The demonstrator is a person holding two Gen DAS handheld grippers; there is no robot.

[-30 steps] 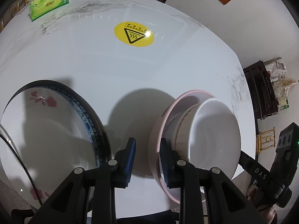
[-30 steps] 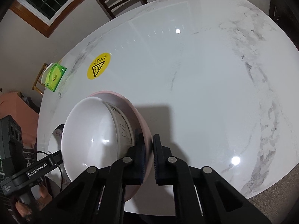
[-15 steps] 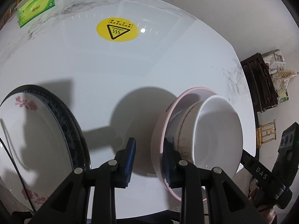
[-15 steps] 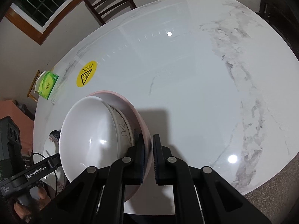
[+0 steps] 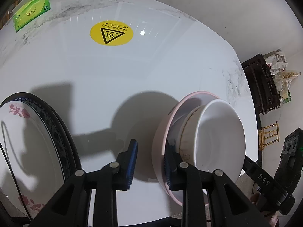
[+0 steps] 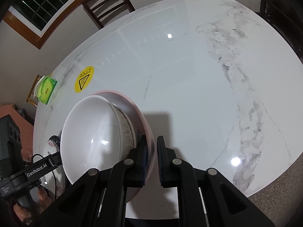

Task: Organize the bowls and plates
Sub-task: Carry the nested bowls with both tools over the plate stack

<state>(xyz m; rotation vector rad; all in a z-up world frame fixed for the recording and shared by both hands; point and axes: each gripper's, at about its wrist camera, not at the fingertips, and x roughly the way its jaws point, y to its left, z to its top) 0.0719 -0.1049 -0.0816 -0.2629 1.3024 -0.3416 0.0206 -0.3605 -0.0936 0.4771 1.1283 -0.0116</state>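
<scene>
A pink bowl (image 5: 161,147) holds a patterned bowl (image 5: 187,132) and a white bowl (image 5: 221,138) nested inside. The stack is tilted on edge over the white marble table (image 5: 132,71). My left gripper (image 5: 149,158) is open, its fingers astride the pink rim without pinching it. My right gripper (image 6: 151,153) is shut on the pink bowl's rim (image 6: 149,145) from the other side, with the white bowl (image 6: 90,140) to its left. A stack of floral plates with a dark blue rim (image 5: 34,136) lies at the left; it also shows in the right wrist view (image 6: 51,143).
A green tissue box (image 5: 31,13) sits at the table's far left edge, and a yellow hot-surface sticker (image 5: 111,33) marks the table. Wooden chairs (image 6: 109,5) stand beyond the table. A dark shelf with bags (image 5: 265,83) stands to the right.
The bowl stack has lifted and tilted a little with my right gripper. My left gripper's view has drifted, so the plates sit further left. The left fingers have opened slightly wider.
</scene>
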